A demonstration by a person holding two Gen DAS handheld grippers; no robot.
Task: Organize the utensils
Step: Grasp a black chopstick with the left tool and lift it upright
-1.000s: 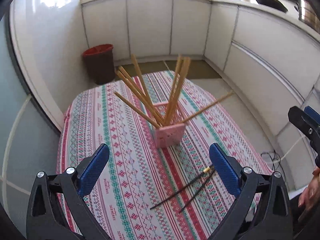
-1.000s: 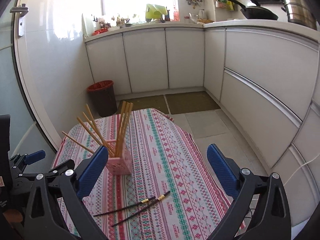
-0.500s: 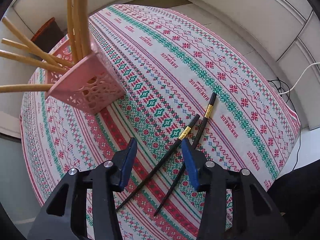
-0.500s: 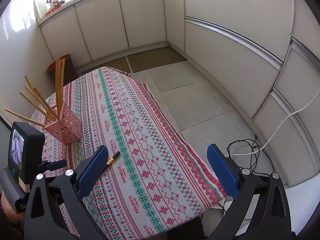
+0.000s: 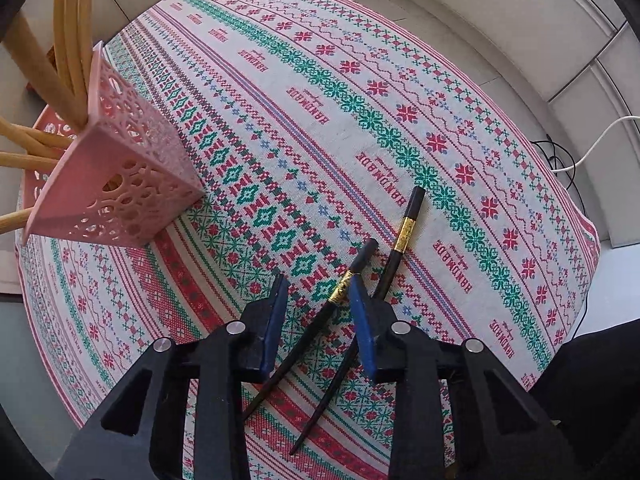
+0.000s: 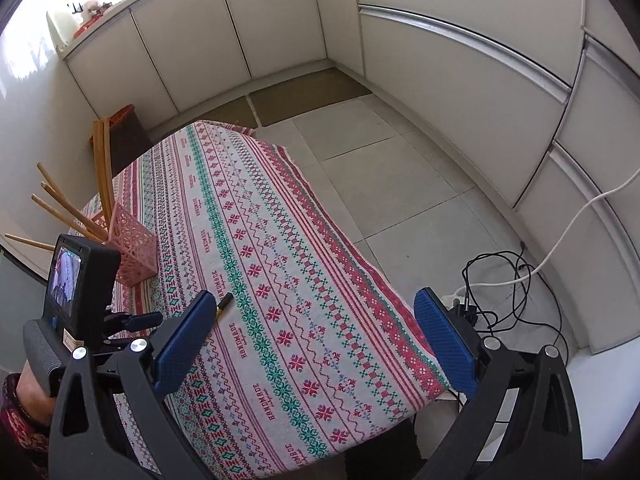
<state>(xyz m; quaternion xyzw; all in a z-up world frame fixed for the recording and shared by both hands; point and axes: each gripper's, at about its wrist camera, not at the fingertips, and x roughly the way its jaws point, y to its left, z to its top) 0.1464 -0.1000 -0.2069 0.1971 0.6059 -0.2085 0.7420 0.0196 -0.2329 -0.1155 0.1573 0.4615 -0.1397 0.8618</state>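
Left gripper (image 5: 320, 304): jaws part-open, straddling one of two black chopsticks (image 5: 340, 292) lying near the pink holder (image 5: 120, 184). Right gripper (image 6: 316, 340): wide open, empty; its view shows only one chopstick end.

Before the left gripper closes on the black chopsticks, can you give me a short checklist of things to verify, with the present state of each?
1. Left gripper is open enough: ok, a gap shows between its blue pads.
2. Nearer black chopstick lies between the jaws: ok.
3. Second black chopstick also lies between the jaws: not ok, it passes behind the right-hand pad.
4. Pads touch the tablecloth: cannot tell.
5. Pink holder stands upright, with wooden chopsticks inside: ok.
6. Right gripper is open and holds nothing: ok.
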